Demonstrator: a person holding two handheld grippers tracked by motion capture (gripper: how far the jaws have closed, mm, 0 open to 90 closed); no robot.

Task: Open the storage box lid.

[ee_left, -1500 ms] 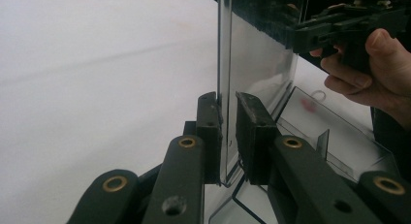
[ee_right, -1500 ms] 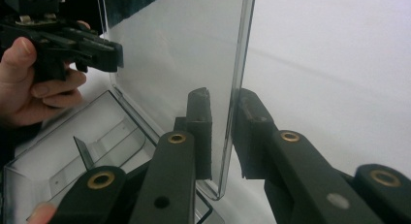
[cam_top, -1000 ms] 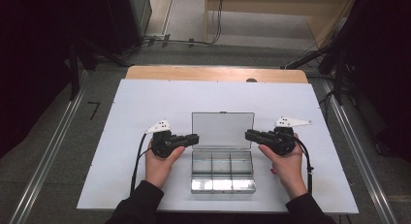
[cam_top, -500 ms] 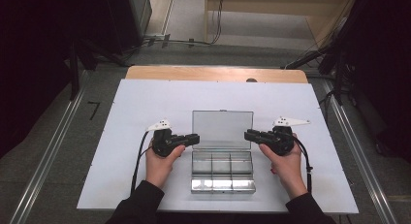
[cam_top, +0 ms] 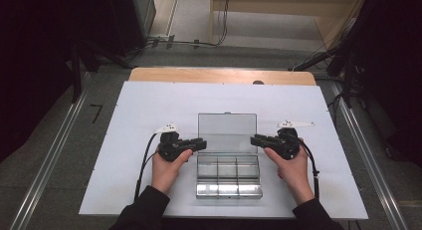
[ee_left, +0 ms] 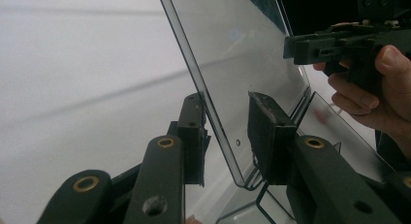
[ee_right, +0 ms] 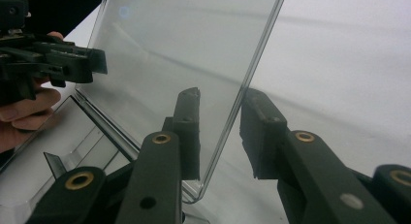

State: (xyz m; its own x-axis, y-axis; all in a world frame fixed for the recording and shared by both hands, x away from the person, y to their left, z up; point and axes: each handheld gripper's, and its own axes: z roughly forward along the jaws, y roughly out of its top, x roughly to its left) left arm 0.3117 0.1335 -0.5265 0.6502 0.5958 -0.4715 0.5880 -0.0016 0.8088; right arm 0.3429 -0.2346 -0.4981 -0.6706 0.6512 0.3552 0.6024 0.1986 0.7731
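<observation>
Clear lid (ee_left: pixel 232 64) between both hand-held grippers' parted jaws

Plain white bench (cam_top: pixel 149 115) with a wood strip (cam_top: pixel 219 75) along the far edge, and just a clear compartment box (cam_top: pixel 228 176) sitting on it near the front, lid (cam_top: pixel 227 132) up.

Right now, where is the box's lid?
In the high view, the clear lid stands open at the far side of the box, mid-table, between the left gripper and right gripper.
</observation>
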